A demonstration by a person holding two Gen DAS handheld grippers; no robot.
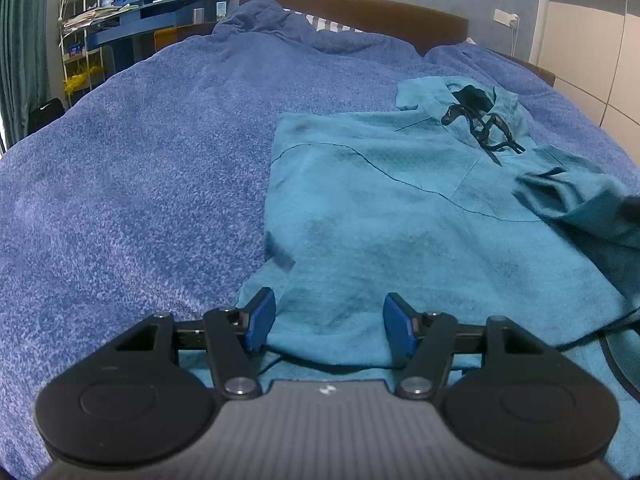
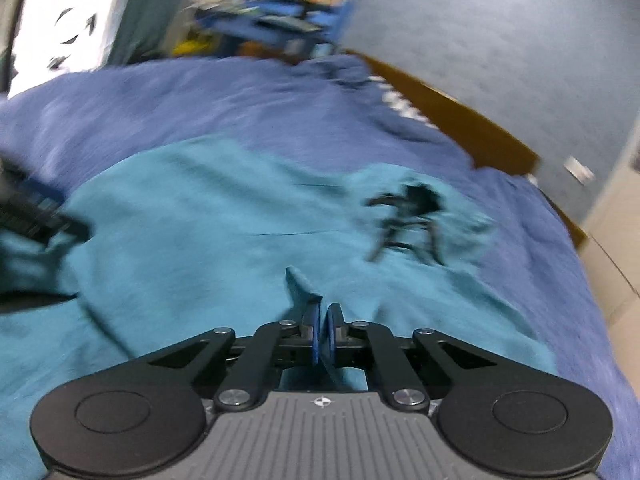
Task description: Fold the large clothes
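Note:
A teal hoodie (image 1: 400, 208) with black drawstrings (image 1: 480, 124) lies on the blue bed cover (image 1: 140, 184). My left gripper (image 1: 330, 326) is open, its blue pads either side of the hoodie's near hem on the left. In the right wrist view, which is blurred by motion, my right gripper (image 2: 323, 330) is shut on a fold of the teal hoodie (image 2: 224, 216), a sleeve raised over the body. That lifted sleeve shows at the right of the left wrist view (image 1: 580, 200). The left gripper shows at the left edge of the right wrist view (image 2: 36, 212).
A brown headboard (image 1: 360, 8) stands at the far end of the bed. A blue desk and shelves with clutter (image 1: 132, 8) are at the far left. A white wardrobe (image 1: 592, 32) is on the right.

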